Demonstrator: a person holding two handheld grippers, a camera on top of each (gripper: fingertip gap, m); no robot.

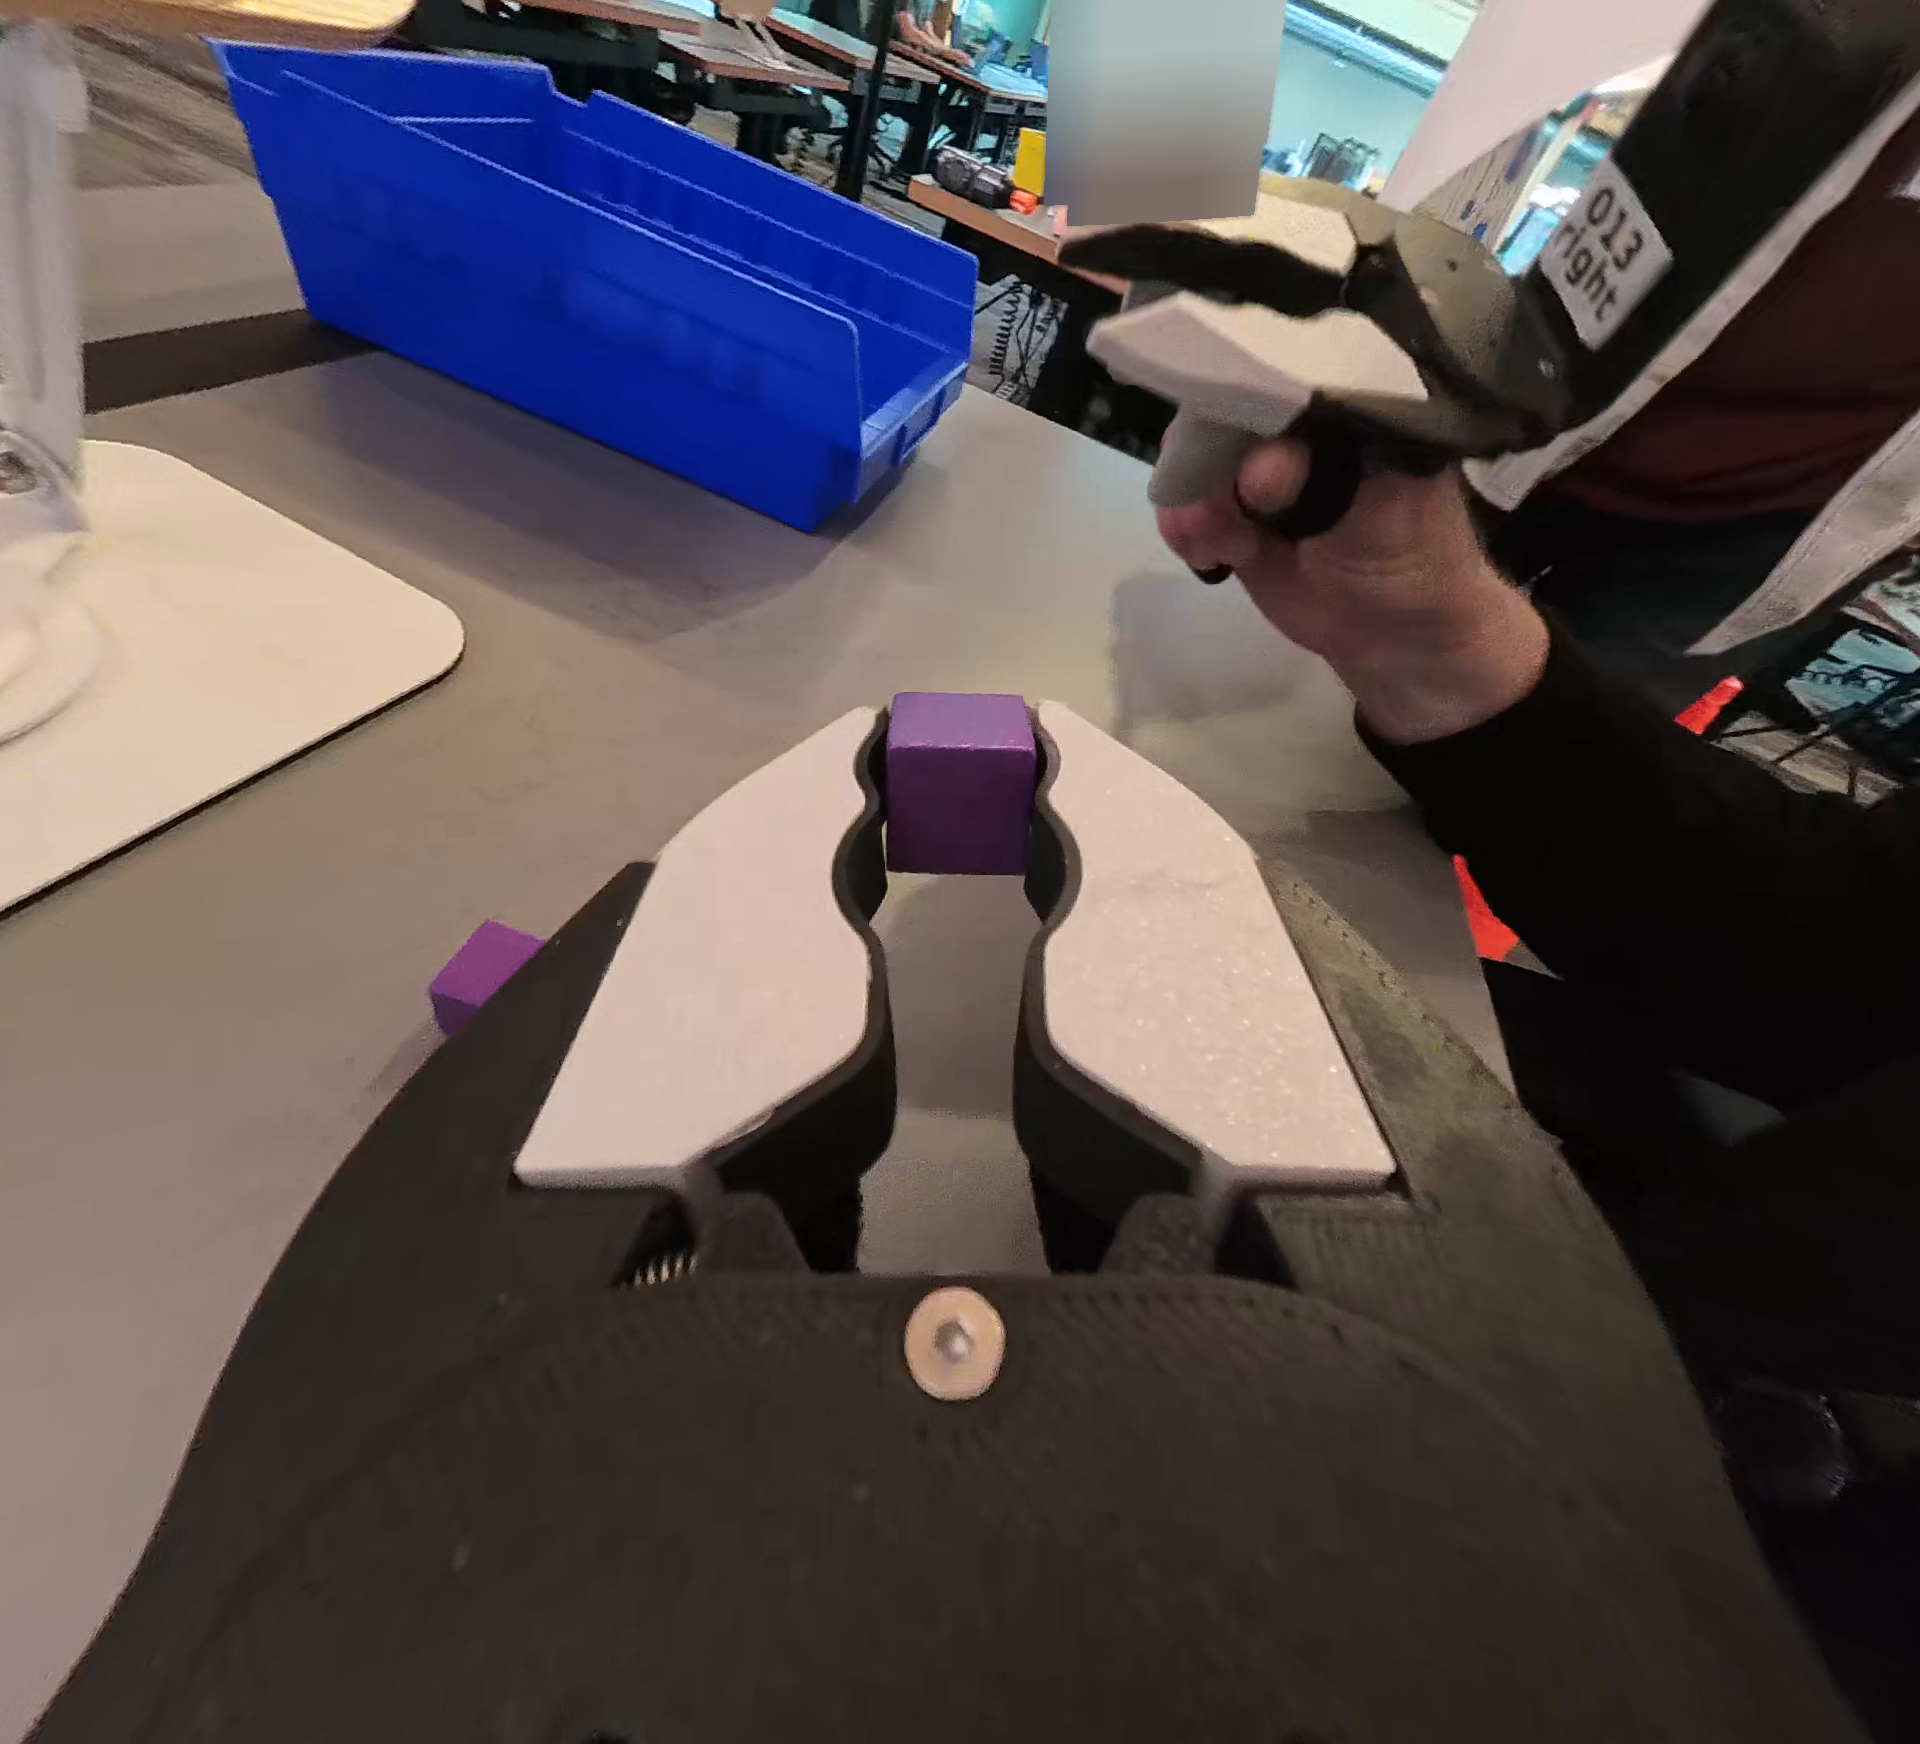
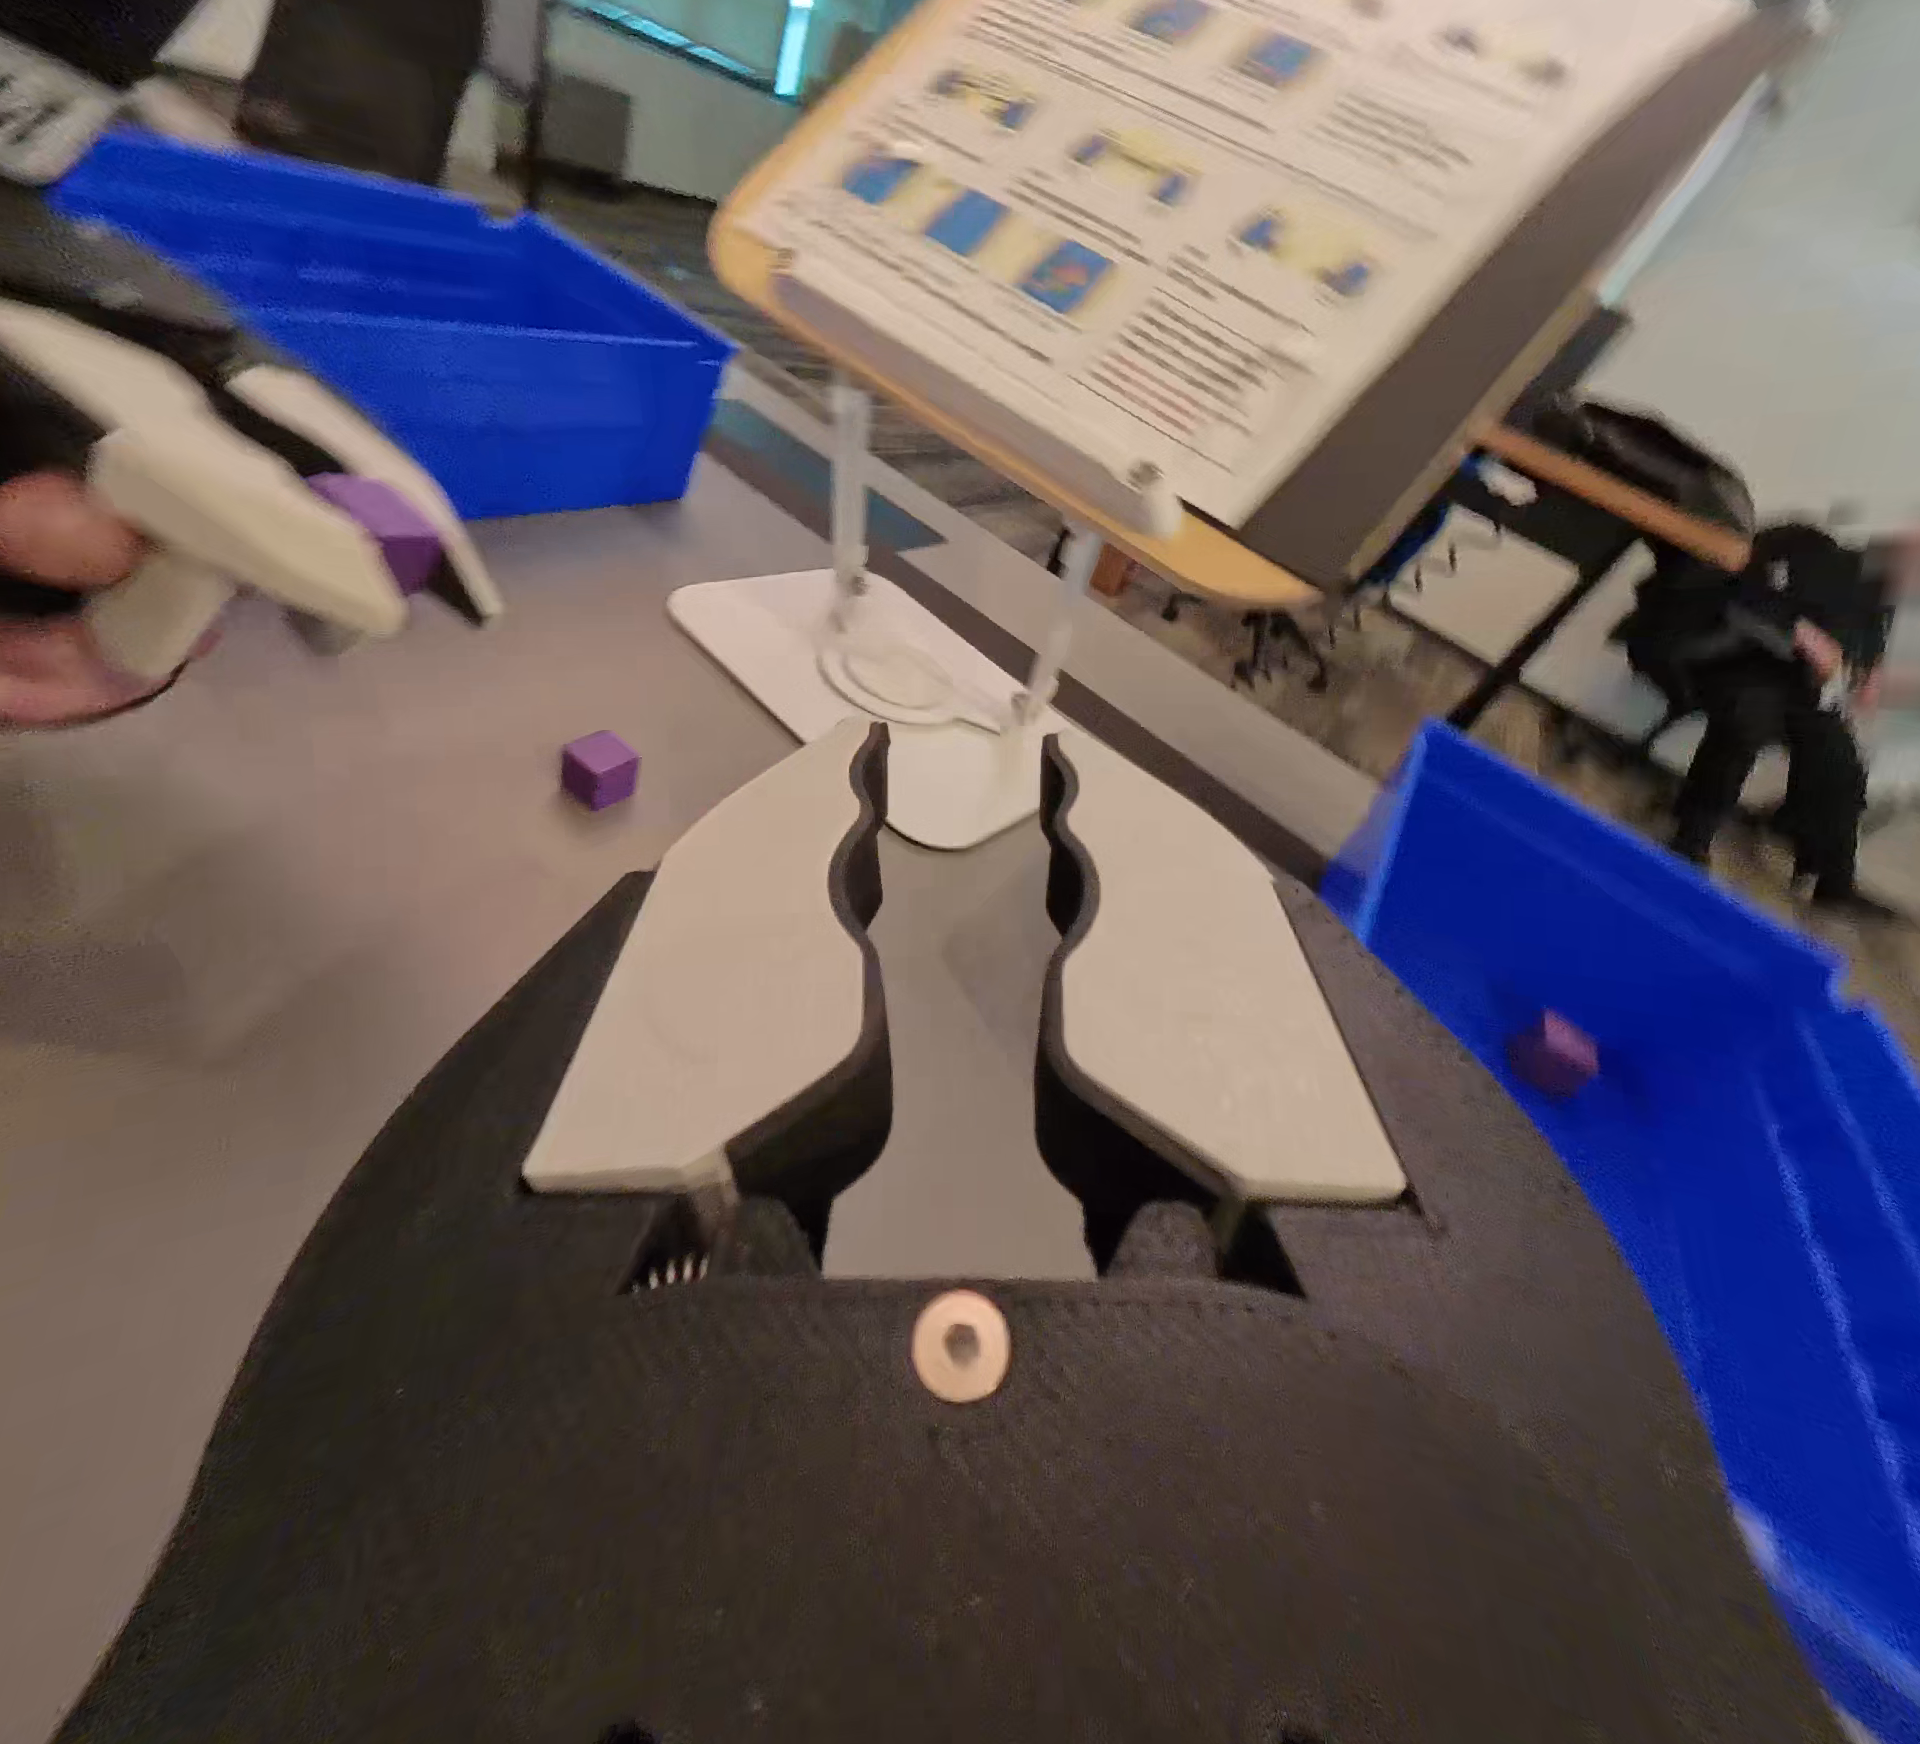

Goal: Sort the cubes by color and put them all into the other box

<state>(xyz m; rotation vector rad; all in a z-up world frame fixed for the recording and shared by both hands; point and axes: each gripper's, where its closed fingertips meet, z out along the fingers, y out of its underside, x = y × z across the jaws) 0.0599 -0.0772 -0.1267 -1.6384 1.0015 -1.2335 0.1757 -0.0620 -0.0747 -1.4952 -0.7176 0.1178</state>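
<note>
My left gripper [image 1: 961, 738] is shut on a purple cube [image 1: 961, 790] and holds it above the grey table; it also shows in the right wrist view [image 2: 436, 593] with the cube [image 2: 379, 515]. A second purple cube [image 1: 483, 972] lies loose on the table beside it, and shows in the right wrist view [image 2: 600, 767]. My right gripper [image 2: 961, 759] is open and empty, held above the table [image 1: 1091, 292]. A third purple cube [image 2: 1553, 1053] lies inside the blue box [image 2: 1662, 988] at the right. Another blue box [image 1: 582, 281] stands farther back.
A document stand with a printed sheet [image 2: 1195, 167] rises from a white base plate [image 2: 790, 634] [image 1: 208, 614] between the two boxes. The table edge [image 1: 1351, 821] runs under the right hand. Desks and people are in the background. The gap from one gripper's tips to the other's is roughly 15 cm.
</note>
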